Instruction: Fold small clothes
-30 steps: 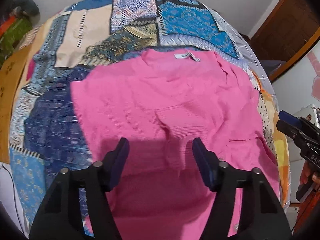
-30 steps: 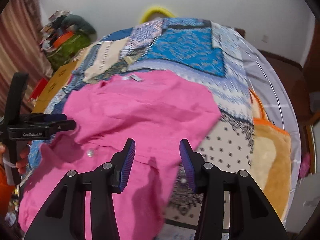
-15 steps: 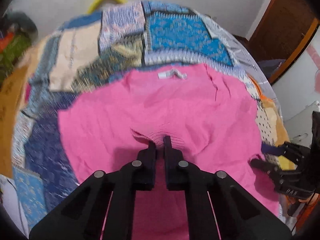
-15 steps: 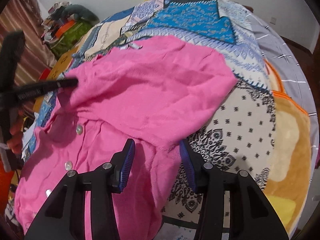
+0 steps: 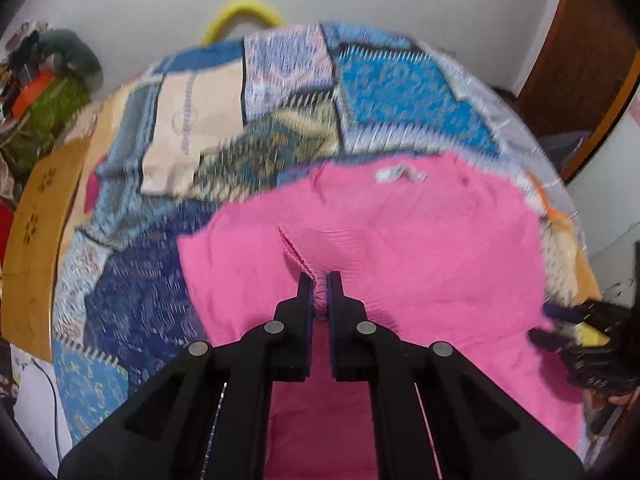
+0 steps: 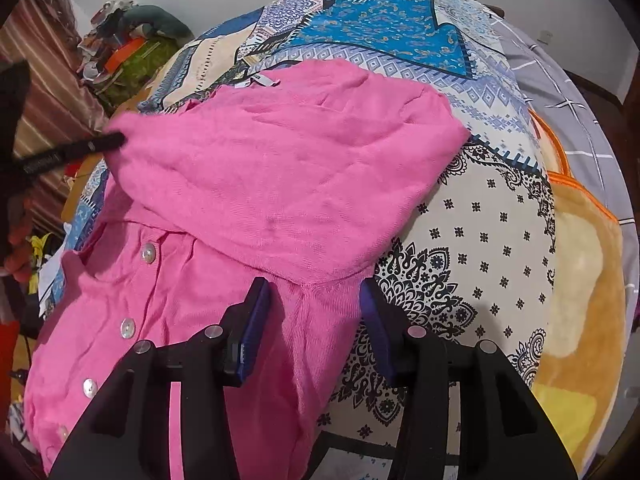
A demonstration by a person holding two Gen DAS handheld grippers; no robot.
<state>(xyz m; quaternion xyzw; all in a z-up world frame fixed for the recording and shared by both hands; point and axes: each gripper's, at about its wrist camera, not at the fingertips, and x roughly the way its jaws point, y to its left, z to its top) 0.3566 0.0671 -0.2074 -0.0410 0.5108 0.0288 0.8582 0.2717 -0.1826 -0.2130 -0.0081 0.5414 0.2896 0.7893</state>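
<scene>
A pink cardigan [image 6: 280, 184] lies on a bed [image 6: 480, 240], the left gripper [image 5: 319, 290] clenched on a ribbed fold, the right gripper [image 6: 314, 308] released astride its edge; next, likely close and fold over.

A bright pink knit cardigan [image 6: 280, 184] with pearly white buttons [image 6: 149, 251] fills the centre, over a patchwork bedspread [image 6: 400, 28] of blue paisley, cream and black-on-white floral prints.
</scene>
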